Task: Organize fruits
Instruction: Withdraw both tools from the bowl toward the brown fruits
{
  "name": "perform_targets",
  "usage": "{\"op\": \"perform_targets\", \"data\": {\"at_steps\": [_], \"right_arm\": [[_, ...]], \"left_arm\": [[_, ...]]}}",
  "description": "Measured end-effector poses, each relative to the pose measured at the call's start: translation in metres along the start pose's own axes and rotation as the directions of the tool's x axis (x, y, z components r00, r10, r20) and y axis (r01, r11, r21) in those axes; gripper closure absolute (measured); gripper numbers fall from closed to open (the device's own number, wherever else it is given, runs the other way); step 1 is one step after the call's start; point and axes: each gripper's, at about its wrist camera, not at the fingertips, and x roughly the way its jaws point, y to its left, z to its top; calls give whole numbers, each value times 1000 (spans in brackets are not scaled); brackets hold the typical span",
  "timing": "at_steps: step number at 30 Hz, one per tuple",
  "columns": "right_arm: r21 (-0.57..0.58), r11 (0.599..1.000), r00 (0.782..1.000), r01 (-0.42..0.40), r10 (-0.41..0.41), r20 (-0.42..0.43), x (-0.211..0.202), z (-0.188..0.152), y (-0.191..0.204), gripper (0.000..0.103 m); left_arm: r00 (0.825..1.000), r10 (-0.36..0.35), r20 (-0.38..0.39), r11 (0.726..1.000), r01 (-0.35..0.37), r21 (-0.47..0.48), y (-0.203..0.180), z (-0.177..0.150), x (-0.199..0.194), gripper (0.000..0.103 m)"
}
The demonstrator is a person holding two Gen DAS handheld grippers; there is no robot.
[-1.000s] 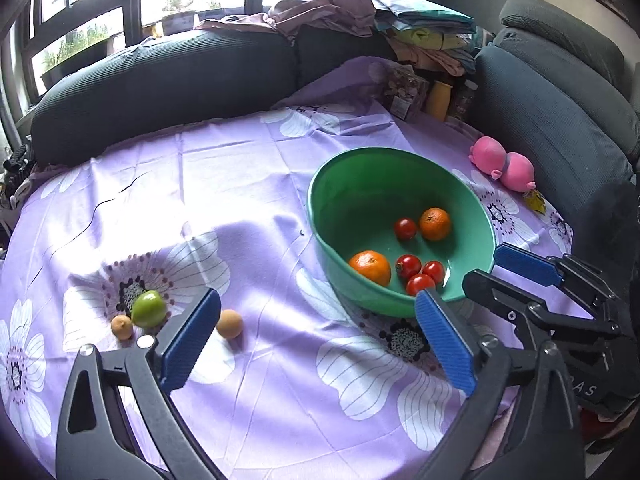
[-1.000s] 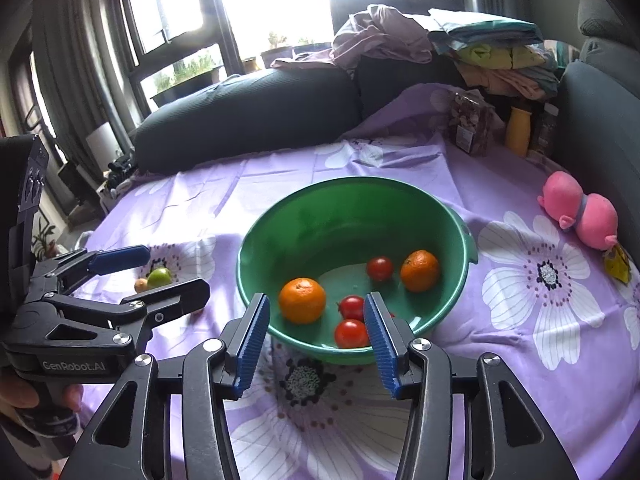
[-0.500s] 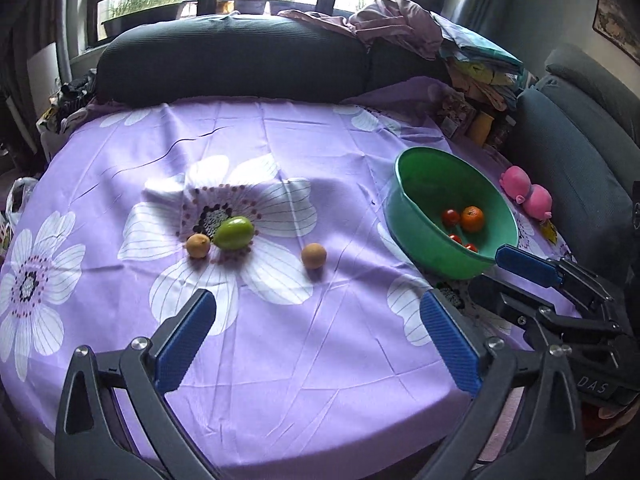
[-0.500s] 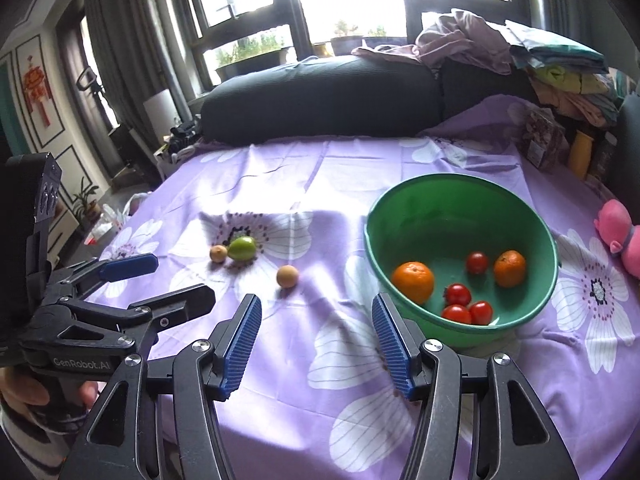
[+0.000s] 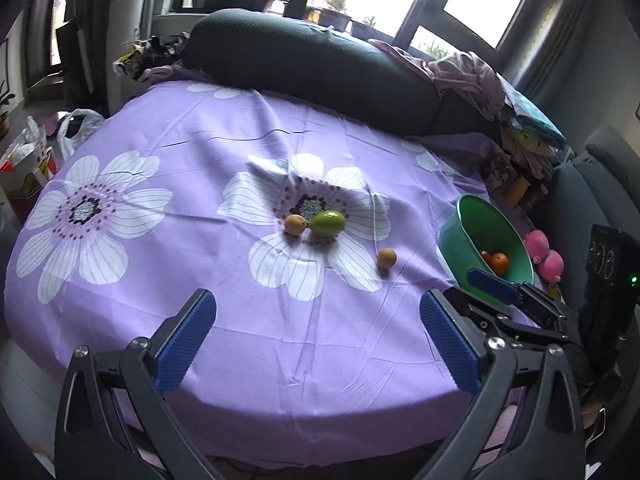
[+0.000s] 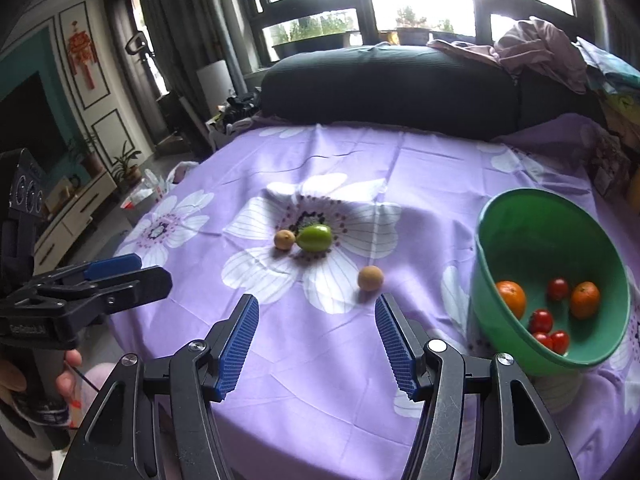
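Note:
A green fruit [image 5: 328,223] [image 6: 315,237] lies on the purple flowered cloth, touching a small orange-brown fruit [image 5: 295,225] [image 6: 284,239] on its left. A second small brown fruit [image 5: 387,258] [image 6: 370,278] lies alone to the right. A green bowl [image 5: 452,236] [image 6: 532,240] at the right holds two oranges and several cherry tomatoes. My left gripper [image 5: 316,340] is open and empty above the near cloth edge. My right gripper [image 6: 316,340] is open and empty, just short of the lone brown fruit.
A dark sofa cushion [image 5: 312,60] borders the far side of the table, with piled clothes [image 6: 540,52] at the right. A pink plush toy [image 5: 544,252] lies beyond the bowl. Plastic bags [image 5: 40,148] sit on the floor at the left.
Both grippers have pulled back and swung left, away from the bowl. The loose fruits now sit mid-view and the bowl has shifted to the right edge. Both stay open.

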Motion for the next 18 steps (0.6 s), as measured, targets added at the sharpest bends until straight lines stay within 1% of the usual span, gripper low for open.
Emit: {"op": "perform_targets", "data": {"at_steps": [3,6,9,13,16,18], "right_arm": [[-27,998,998,-63,63,-11,12,2,6,42],[-41,993,994,-107,107,-8,17,2,9,42],[-31,990,990,-138,138,-1,15,-3,8,42],[-11,991,991,-132,132,5,6,-14,2,42],[0,996,995,-93,93,17,-2,-19,-4,42],[10,998,997,-69,69,23,-6,-21,-7,42]], "left_arm": [[999,23,27,998,-21,-61,5,-3,-21,1],[998,45,33,995,-42,-91,4,-3,-35,1],[998,18,62,995,-12,-95,-3,-2,-44,1],[995,-33,90,995,41,-86,-14,1,-50,1],[991,-60,120,995,70,-75,-20,3,-53,1],[989,-90,114,992,99,-79,-22,3,-53,1]]}}
